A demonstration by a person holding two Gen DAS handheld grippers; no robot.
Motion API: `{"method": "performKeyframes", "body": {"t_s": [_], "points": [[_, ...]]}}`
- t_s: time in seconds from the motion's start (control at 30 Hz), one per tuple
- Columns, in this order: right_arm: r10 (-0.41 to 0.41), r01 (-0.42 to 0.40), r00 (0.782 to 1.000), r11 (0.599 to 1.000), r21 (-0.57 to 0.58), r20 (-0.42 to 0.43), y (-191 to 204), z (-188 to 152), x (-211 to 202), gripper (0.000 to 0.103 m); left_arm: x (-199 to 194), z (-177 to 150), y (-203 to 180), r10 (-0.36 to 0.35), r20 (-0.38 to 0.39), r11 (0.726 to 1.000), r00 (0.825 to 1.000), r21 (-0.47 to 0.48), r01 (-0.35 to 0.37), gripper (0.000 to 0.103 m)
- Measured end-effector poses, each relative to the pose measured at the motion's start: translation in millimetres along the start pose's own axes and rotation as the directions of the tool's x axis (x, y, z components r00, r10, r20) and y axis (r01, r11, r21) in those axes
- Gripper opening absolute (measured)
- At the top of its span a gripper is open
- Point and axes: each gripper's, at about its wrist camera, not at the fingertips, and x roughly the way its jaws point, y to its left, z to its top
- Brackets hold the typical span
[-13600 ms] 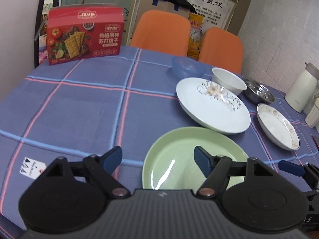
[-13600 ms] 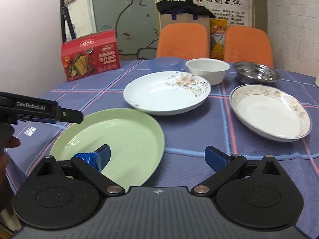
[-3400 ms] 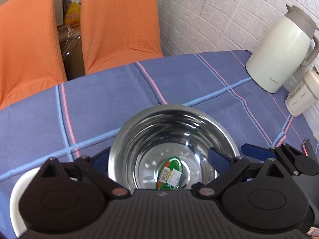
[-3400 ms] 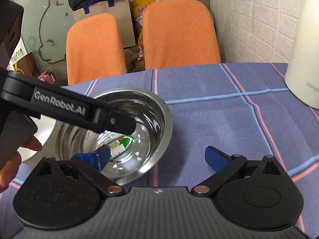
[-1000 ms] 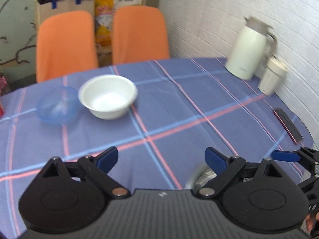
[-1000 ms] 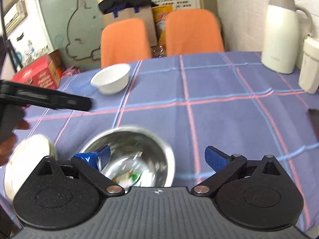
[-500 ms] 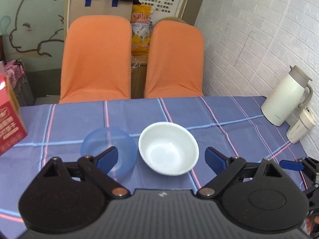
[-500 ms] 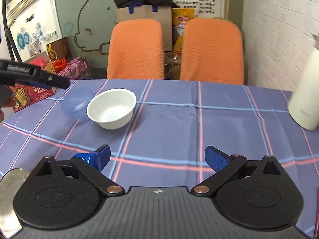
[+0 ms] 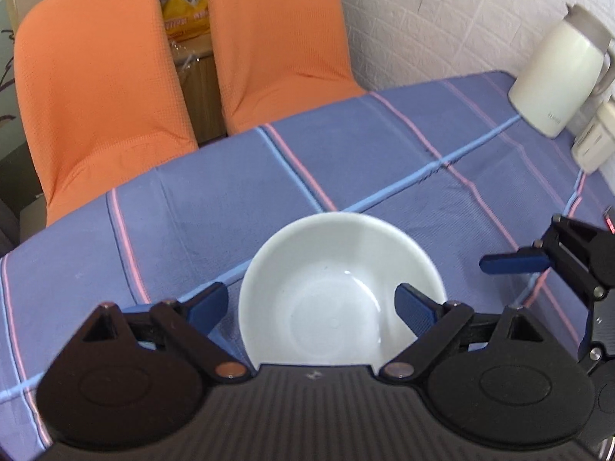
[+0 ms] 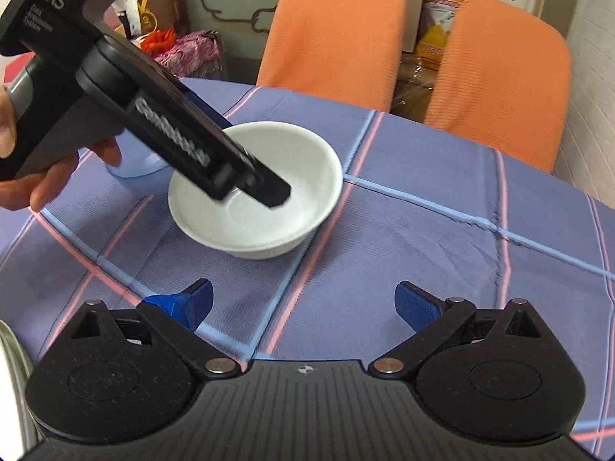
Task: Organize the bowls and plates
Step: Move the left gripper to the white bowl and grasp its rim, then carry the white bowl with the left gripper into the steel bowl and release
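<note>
A plain white bowl stands upright on the blue checked tablecloth. My left gripper is open and low over it: its left finger sits just outside the bowl's left rim and its right finger over the bowl's right side. The right wrist view shows the white bowl with the left gripper reaching into it from the left, held by a hand. My right gripper hangs open and holds nothing, over the cloth in front of the bowl. A translucent blue bowl sits just left of the white one.
Two orange chairs stand behind the table's far edge. A white thermos jug and a small white container stand at the right by the brick wall. A metal rim shows at the lower left of the right wrist view.
Both grippers have moved forward toward the white bowl. My left gripper has dropped down so that the bowl now lies between its open fingers.
</note>
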Motion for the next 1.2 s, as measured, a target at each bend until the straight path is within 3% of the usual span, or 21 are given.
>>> {"method": "performKeyframes", "body": {"t_s": [0.3,0.53,0.7,1.03,1.2], "points": [[-0.004,0.006,1.0,0.997,-0.071,0.023,13,6,16,0.087,15,2,-3,-0.011,-0.012,1.0,1.0,0.001,0.011,0.089],[0.013,-0.007,0.994,0.999,-0.049,0.106,13,6,26,0.083,12,0,4,-0.037,-0.01,0.997,0.999,-0.062,0.036,0.059],[0.003,-0.007,0.981,1.0,0.022,0.192,5,14,16,0.081,6,-2,2,-0.044,-0.001,0.997,0.999,-0.067,0.044,0.055],[-0.032,0.028,0.976,0.999,0.022,0.215,-2,10,-7,0.081,-13,-1,-25,-0.073,0.053,0.996,0.996,-0.039,0.075,0.055],[-0.059,0.061,0.967,0.998,0.0,0.25,-1,-3,-38,0.081,-37,-11,-52,-0.093,0.093,0.995,0.991,-0.02,0.095,0.055]]}}
